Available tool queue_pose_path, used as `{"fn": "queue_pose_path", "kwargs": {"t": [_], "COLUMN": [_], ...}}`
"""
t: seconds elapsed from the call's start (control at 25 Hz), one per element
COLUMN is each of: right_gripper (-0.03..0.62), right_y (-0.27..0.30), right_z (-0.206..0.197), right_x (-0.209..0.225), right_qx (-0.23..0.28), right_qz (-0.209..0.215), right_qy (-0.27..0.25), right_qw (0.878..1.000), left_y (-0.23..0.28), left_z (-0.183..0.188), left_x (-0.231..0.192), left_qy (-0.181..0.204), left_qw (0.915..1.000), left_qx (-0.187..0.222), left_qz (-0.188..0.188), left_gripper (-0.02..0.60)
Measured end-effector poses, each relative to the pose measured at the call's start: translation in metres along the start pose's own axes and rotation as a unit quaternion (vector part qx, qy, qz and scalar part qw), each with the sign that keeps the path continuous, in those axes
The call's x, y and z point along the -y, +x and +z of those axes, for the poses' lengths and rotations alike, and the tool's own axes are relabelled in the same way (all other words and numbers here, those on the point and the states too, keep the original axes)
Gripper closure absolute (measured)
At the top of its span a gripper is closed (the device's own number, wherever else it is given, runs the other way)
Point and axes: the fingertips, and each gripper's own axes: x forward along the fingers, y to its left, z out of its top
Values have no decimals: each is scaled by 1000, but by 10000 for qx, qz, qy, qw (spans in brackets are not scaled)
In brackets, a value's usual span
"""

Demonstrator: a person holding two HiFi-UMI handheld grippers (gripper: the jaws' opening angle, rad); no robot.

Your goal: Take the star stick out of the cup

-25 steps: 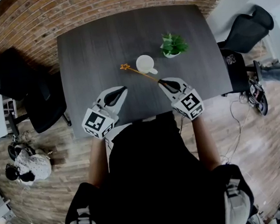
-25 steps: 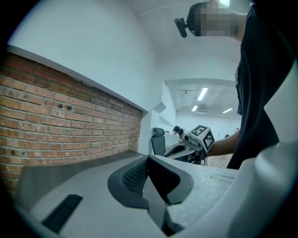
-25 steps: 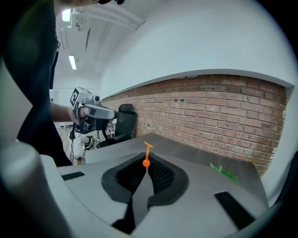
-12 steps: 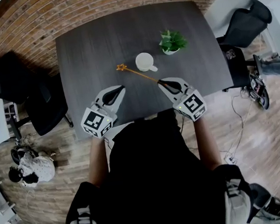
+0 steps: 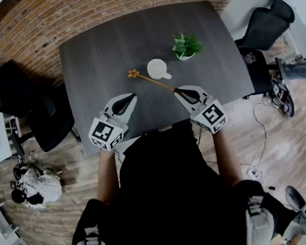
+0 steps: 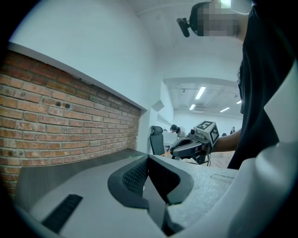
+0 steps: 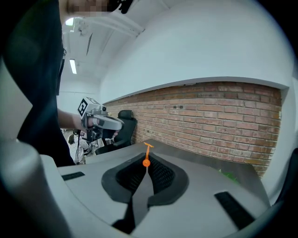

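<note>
right gripper [image 5: 179, 92], right of frame centre, pinched on the near end of the star stick [image 5: 151, 80]; stick slanting to upper left, already out of the cup [image 5: 158, 68], just below it; left gripper [image 5: 131, 97] pressed together, empty; best to hold the pinch firm, steer wide of the cup rim, lower flat onto the table [image 5: 98, 54]

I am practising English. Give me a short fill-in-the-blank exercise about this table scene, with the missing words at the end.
1. The right gripper holds the star stick, so its jaws are ____.
2. The left gripper is shut and holds ____.
3. The cup on the table is ____ in colour.

Missing words: shut; nothing; white.
</note>
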Motion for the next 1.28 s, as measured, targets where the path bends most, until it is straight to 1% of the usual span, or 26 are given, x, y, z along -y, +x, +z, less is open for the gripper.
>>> {"fn": "queue_pose_path", "kwargs": {"t": [0.68,1.28], "right_gripper": [582,582], "right_y": [1,-4], "right_z": [11,6], "right_x": [14,14], "right_qx": [98,51], "right_qz": [-211,-292], "right_qy": [-37,-62], "right_qw": [9997,9995], "left_y": [-1,-1], "left_z": [-3,-3], "left_x": [-6,-1], "left_qy": [-30,0], "left_qw": [10000,10000], "left_qx": [-11,-16], "left_qz": [21,-2], "left_gripper": [580,580]}}
